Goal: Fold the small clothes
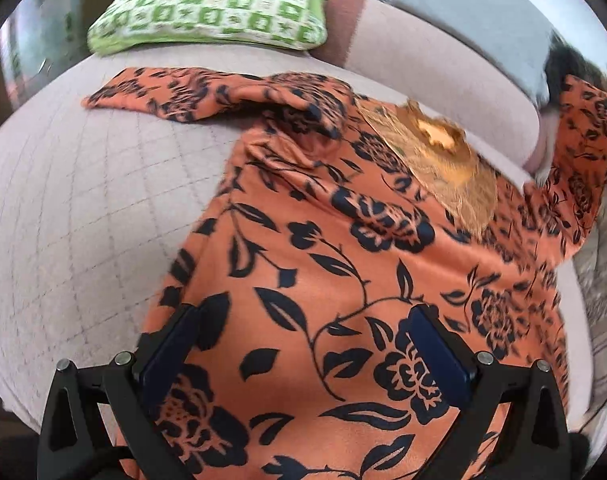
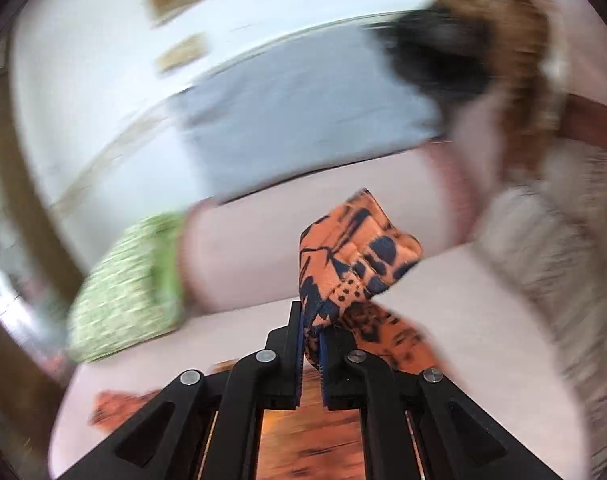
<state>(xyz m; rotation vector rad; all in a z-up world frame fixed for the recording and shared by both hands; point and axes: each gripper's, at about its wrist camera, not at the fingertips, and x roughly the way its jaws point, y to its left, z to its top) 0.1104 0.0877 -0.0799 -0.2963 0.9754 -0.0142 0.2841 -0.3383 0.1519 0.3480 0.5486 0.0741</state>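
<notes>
While the orange floral garment (image 1: 343,264) lies mostly spread on the pink sofa (image 1: 83,208), folding seems barely begun — the right gripper (image 2: 312,344) pinches a raised sleeve, the left gripper (image 1: 303,344) hovers wide open — holding nothing, though blur obscures detail.

Left gripper (image 1: 303,344): two matte black plastic fingers, each faced with a flat dark-blue pad (image 1: 169,344). Behind them, black angular linkage arms with triangular cut-outs; each arm is pinned by round silver-headed pivots (image 1: 485,358), four in view.

Right gripper (image 2: 312,340): same black linkage build, four silver pivot pins (image 2: 266,356), elongated cut-outs in the outer arms. Blue pad faces (image 2: 324,364) show a ribbed, toothed edge. No cables or markings visible.
</notes>
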